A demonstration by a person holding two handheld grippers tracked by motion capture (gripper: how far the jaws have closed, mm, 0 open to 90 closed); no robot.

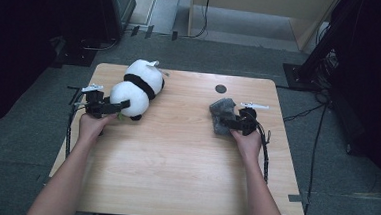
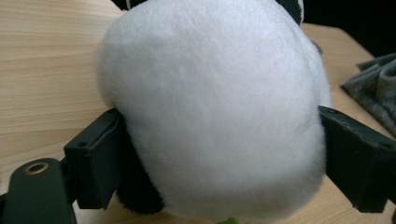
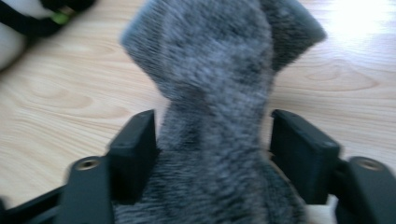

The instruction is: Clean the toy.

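A black-and-white panda plush [image 1: 140, 84] lies at the table's back left. My left gripper [image 1: 121, 105] holds its round white head [image 2: 210, 93], one jaw pressed into each side. To the right lies a grey fuzzy cloth [image 1: 221, 109]. My right gripper [image 1: 227, 123] is shut on it, and the cloth [image 3: 210, 60] is pinched narrow between the two jaws. The right gripper view is blurred.
A wooden table [image 1: 175, 161] carries both things, with a small black round hole [image 1: 221, 88] near its back edge. The front half is bare wood. Cables and dark stands sit on the floor around it. The grey cloth [image 2: 373, 88] lies beyond the panda.
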